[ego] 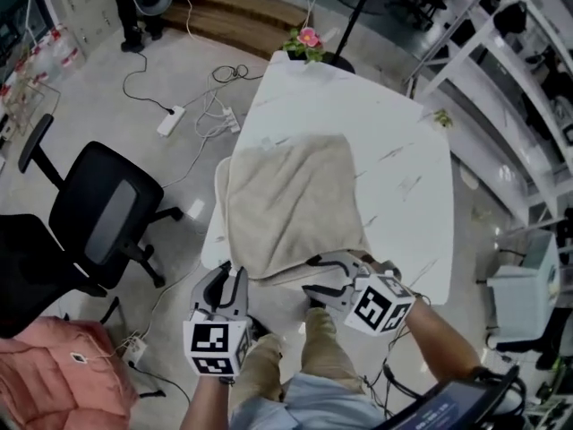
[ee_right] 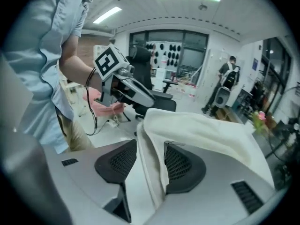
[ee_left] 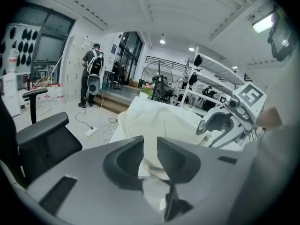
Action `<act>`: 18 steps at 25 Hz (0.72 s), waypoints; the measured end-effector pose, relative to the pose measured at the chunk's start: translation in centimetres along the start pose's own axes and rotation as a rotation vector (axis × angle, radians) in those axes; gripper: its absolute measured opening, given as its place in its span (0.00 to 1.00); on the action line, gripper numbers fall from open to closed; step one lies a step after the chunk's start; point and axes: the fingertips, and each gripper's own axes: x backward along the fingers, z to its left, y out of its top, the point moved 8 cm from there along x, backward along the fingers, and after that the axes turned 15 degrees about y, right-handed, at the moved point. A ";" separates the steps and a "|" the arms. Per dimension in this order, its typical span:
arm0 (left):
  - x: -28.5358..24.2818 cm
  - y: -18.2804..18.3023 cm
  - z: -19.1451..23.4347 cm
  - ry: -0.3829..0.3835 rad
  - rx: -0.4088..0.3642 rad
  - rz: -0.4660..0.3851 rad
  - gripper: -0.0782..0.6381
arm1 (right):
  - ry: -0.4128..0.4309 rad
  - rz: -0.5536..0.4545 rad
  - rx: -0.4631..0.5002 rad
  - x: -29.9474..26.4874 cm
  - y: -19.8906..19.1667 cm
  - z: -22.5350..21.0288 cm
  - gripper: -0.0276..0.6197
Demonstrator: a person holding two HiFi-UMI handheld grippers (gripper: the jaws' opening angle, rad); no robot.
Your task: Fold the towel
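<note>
gripping the near left corner of the towel (ego: 291, 200), your left tongs (ego: 228, 274) are closed down on the cloth: in the left gripper view the pale fabric fills the narrow gap between the two jaws. your right tongs (ego: 320, 276) stand apart at the near right corner. in the right gripper view a hem of the towel hangs between the jaws and lies against one pad, with a clear gap to the other, so nothing is pinched there. the two tongs sit side by side at the towel's near edge, which is lifted a little off the surface, while the rest of the cloth lies flat beyond them.

the towel rests on a white tabletop (ego: 394, 141), toward its left side, with its left edge reaching over the tabletop's left rim. at the far end of the tabletop stands a small plant with a pink flower (ego: 307, 41). on the floor to the left are a black office chair (ego: 103, 209), something pink (ego: 54, 365) near it, and a white power strip (ego: 170, 120) with loose cables. white shelving (ego: 510, 70) runs along the right. a person (ee_left: 91, 74) stands far off with their back turned.

the towel is beige and nearly square, slightly longer from you toward the flower, so its long axis runs along the tabletop's length.
</note>
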 end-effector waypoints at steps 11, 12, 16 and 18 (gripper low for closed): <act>-4.0 -1.7 -0.9 0.124 -0.054 0.165 0.24 | -0.310 0.163 -0.156 5.2 -11.5 -1.9 0.23; -4.2 -2.1 -0.9 0.130 -0.059 0.187 0.22 | -0.321 0.178 -0.147 5.0 -12.0 -1.8 0.17; -4.1 -2.2 -0.8 0.150 -0.052 0.213 0.12 | -0.379 0.177 -0.115 6.1 -13.0 -1.3 0.12; -3.6 -1.7 -1.1 0.141 -0.018 0.212 0.12 | -0.394 0.177 -0.103 7.3 -13.5 -1.0 0.12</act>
